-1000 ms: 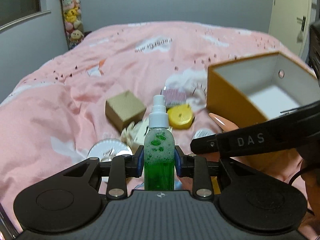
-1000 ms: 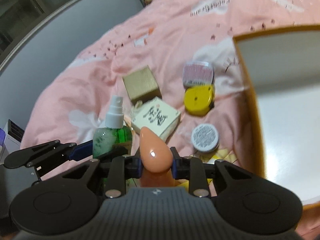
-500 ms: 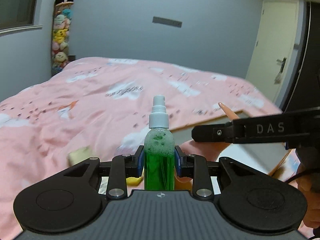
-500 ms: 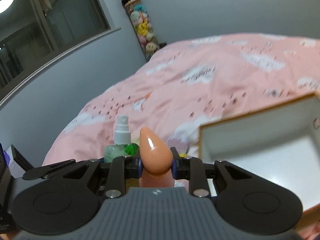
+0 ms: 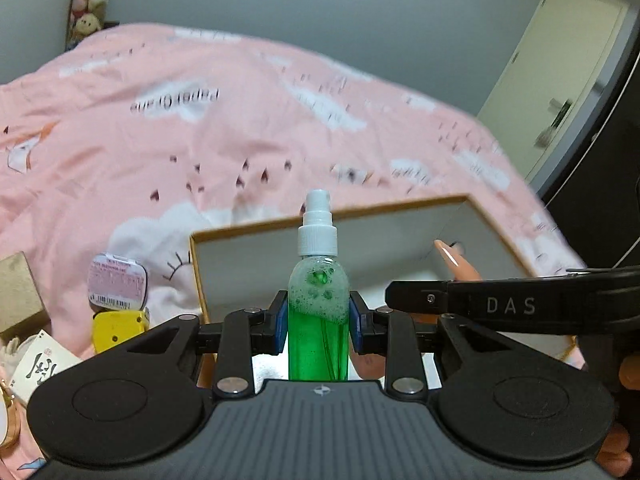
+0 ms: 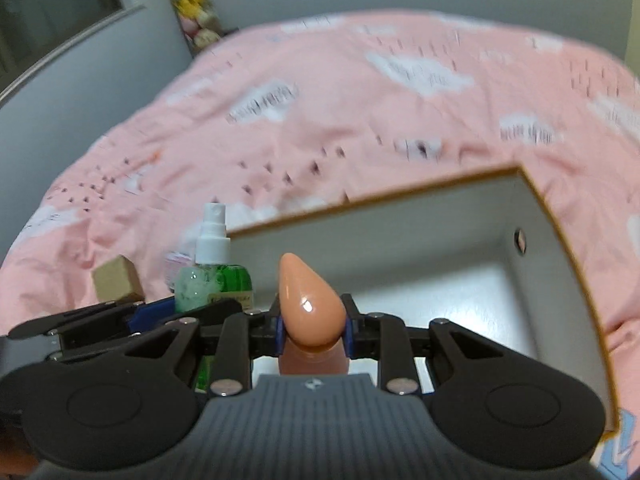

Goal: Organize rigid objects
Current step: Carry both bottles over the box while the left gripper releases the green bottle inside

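My left gripper (image 5: 318,320) is shut on a green spray bottle (image 5: 319,320) with a white pump top, held upright over the near edge of an open orange box (image 5: 240,232) with a white inside. My right gripper (image 6: 312,330) is shut on a peach teardrop-shaped object (image 6: 310,308), held above the same box (image 6: 440,192). The spray bottle also shows in the right wrist view (image 6: 212,276), just left of the right gripper. The peach object's tip (image 5: 452,258) shows in the left wrist view, to the right of the bottle.
On the pink bedcover (image 5: 200,128) left of the box lie a pink tin (image 5: 118,278), a yellow case (image 5: 118,328), a brown cardboard cube (image 5: 18,292) and a white printed box (image 5: 36,368). A door (image 5: 560,80) is at the right.
Both grippers have tilted down and moved over the open box with their objects still held. The box now fills more of each view.
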A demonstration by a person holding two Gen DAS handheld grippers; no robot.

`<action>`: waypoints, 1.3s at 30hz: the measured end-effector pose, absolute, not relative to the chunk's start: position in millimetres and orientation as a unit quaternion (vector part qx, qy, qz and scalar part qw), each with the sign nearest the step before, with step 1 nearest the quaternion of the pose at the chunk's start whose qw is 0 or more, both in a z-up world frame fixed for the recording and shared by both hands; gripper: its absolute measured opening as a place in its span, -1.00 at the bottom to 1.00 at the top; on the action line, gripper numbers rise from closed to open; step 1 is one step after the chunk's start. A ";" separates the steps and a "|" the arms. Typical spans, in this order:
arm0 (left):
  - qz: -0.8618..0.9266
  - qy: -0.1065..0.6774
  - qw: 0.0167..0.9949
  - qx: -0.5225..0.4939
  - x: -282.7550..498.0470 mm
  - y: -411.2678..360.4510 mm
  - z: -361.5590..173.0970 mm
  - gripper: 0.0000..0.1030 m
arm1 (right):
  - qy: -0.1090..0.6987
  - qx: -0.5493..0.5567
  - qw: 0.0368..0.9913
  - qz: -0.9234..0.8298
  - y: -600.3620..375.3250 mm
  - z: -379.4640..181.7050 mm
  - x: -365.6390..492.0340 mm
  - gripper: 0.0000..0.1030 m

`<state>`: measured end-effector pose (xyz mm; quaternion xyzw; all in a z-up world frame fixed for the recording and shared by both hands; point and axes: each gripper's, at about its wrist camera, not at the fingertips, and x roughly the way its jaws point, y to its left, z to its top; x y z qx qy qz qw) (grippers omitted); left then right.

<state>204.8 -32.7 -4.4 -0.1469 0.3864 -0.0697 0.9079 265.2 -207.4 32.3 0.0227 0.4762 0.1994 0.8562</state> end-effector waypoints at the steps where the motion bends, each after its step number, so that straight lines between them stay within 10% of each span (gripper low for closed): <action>1: -0.066 0.393 0.907 -0.138 208.8 -35.3 -7.0 -0.36 | 0.487 0.030 0.851 0.196 -209.8 25.2 271.9 -0.52; 39: -0.077 0.387 0.911 -0.118 219.3 -2.3 -4.4 -0.04 | 0.561 -0.005 0.800 0.212 -178.8 -27.7 296.3 -0.52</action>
